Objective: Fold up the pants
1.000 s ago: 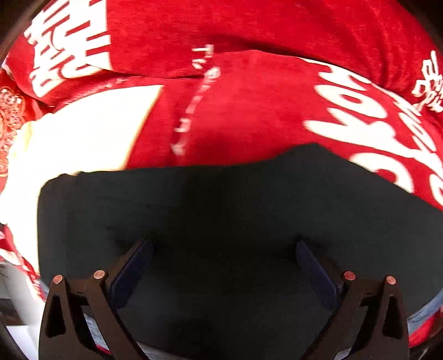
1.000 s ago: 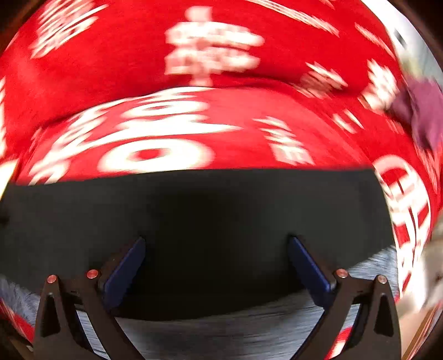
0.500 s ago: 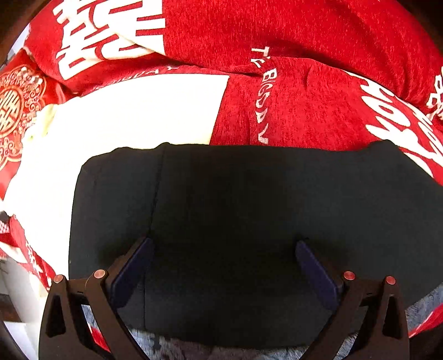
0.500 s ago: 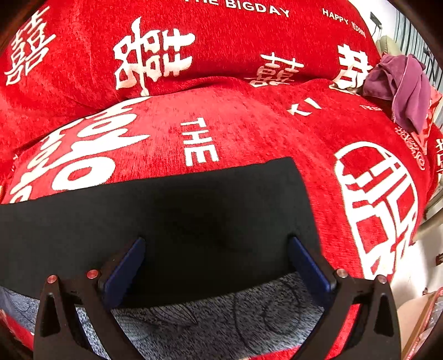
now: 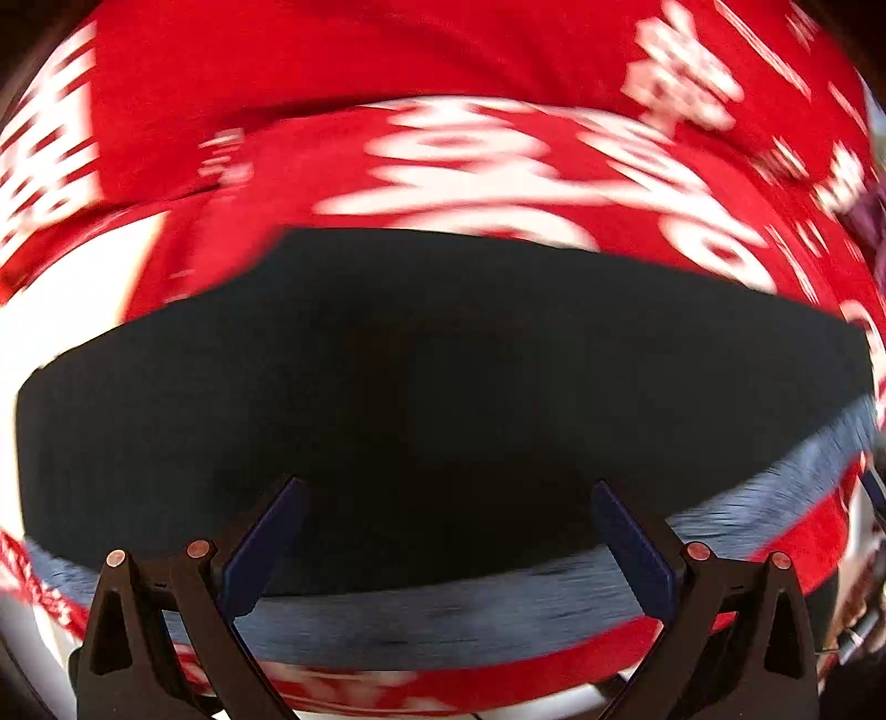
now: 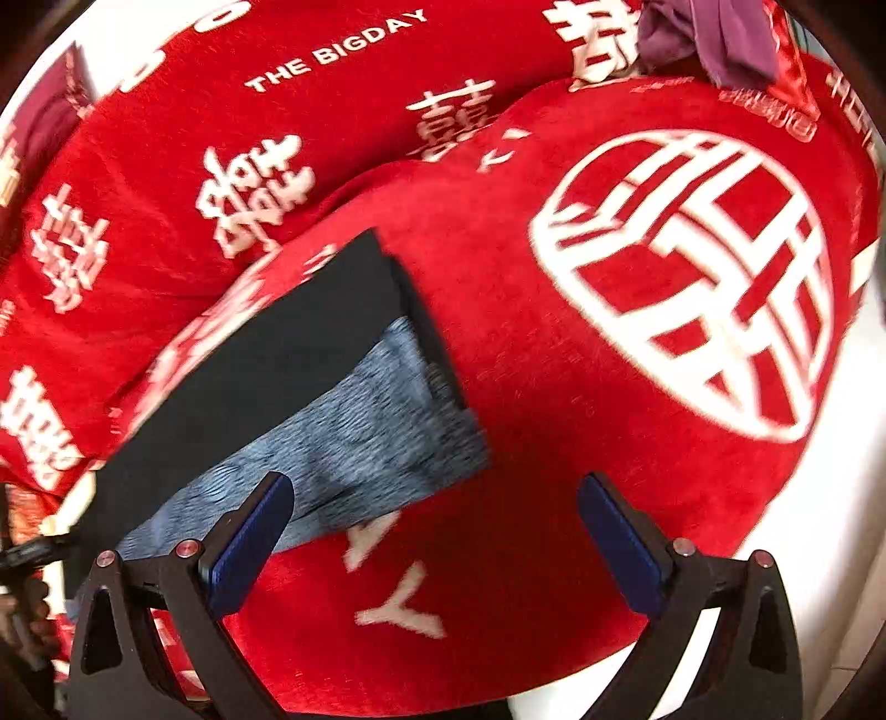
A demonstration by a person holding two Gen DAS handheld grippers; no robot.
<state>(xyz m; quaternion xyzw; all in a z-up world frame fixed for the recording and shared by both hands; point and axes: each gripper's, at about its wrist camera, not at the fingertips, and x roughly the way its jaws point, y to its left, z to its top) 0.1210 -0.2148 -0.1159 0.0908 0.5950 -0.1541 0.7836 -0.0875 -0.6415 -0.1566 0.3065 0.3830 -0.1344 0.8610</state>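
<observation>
pants [image 5: 443, 387] lie flat on the red blanket [image 6: 554, 332], black side folded over, grey fuzzy lining [image 6: 354, 443] exposed along the near edge. judgement: at least one fold done; a further fold to shorten the long strip probably remains. left gripper [image 5: 443, 531] jaws spread wide, empty, over the pants. right gripper [image 6: 432, 531] likewise spread, empty, over blanket right of the pants' end. no containers in view. purple cloth [image 6: 709, 39] far right.

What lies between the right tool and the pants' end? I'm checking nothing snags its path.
In the right wrist view, only bare red blanket with white lettering lies between the open right tool and the pants; nothing else sits there.
</observation>
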